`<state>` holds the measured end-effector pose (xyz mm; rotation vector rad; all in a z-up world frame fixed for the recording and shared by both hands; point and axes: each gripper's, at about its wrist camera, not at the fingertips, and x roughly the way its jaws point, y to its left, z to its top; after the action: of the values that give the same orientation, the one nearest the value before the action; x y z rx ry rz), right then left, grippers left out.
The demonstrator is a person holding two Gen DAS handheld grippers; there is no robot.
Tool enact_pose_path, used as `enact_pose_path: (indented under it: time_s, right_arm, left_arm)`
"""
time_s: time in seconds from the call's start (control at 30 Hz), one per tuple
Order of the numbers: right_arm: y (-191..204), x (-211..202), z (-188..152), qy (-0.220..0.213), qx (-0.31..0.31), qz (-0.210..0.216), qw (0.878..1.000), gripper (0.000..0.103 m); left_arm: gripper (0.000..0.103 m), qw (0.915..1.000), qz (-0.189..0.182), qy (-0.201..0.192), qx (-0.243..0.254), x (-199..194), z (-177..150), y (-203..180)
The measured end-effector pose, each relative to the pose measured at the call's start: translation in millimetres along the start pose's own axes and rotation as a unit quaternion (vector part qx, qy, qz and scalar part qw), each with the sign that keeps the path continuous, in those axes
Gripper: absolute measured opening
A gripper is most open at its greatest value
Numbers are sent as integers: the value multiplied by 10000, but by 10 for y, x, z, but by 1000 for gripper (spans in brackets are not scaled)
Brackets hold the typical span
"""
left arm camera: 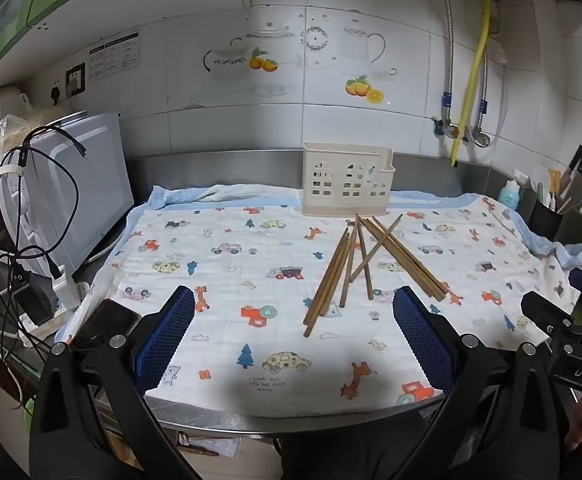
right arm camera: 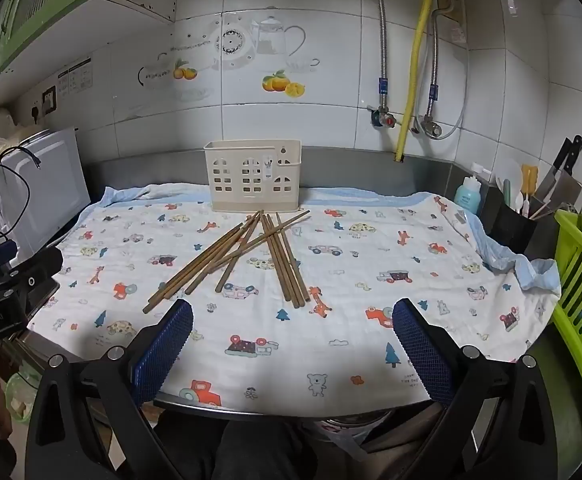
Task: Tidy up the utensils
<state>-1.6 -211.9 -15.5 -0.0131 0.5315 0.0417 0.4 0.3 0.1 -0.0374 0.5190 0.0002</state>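
Dim, even indoor light, cool cast. Soft shadow on cloth [left arm camera: 251, 264] near front table [left arm camera: 291, 424] edge. Faint sheen on wall tiles [right arm camera: 291, 128]. Strong fisheye bending, black vignette corners. Focus sharp throughout.

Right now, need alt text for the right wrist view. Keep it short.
Loose wooden chopsticks lie crisscrossed on a cartoon-print cloth in front of a cream slotted utensil holder standing by the tiled wall. The right gripper is open and empty at the counter's near edge, short of the chopsticks. Part of the left gripper shows at the left edge.
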Motion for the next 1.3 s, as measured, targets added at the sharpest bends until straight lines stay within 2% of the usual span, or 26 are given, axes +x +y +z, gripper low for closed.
enact_pose_path:
  time_s: [0.4, 1.3]
  right_arm:
    - [24, -67, 17, -75, -5, -3, 10000, 97]
    - [13, -103, 30, -109, -31, -5, 9999, 97]
  left_arm:
    - [98, 9999, 60, -115, 84, -99, 34, -9]
    - [98, 9999, 110, -105, 68, -87, 24, 28]
